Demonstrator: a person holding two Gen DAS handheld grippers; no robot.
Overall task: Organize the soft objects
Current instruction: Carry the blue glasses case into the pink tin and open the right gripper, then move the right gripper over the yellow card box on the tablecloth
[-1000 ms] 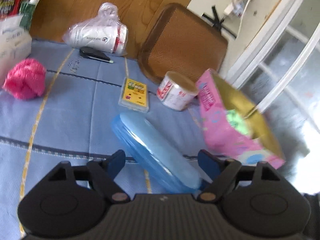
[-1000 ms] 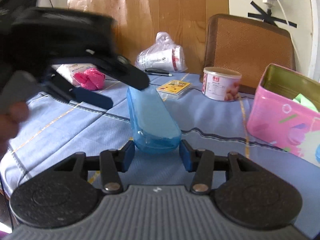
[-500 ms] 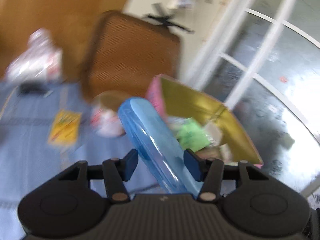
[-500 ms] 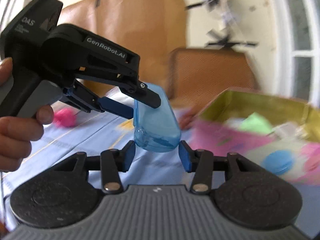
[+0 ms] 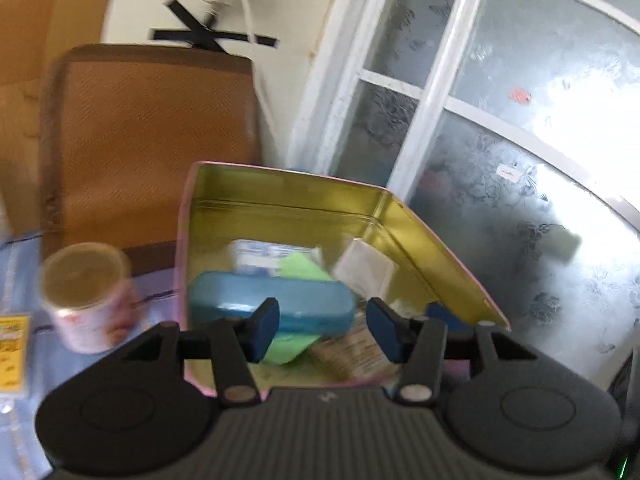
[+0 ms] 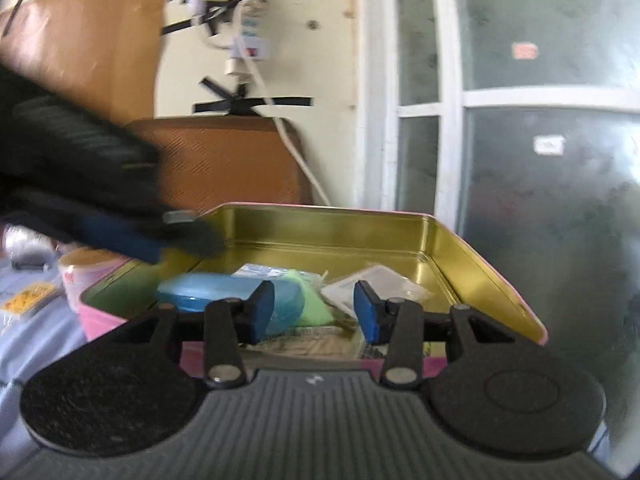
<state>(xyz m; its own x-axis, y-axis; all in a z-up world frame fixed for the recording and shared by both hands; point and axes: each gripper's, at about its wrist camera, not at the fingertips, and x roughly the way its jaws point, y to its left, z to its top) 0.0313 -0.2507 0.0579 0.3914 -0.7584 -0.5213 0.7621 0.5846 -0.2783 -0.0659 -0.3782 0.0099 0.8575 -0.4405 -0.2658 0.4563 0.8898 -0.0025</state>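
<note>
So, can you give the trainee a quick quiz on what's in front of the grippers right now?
1. True or false: the blue case lies inside the pink tin.
2. What stands beside the tin, outside it? A: a tub. B: a bottle. C: a mug.
3. Fill in: the inside of the tin is ___ in colour.

Key: 1 true. 2 A, the tub. 3 gold.
</note>
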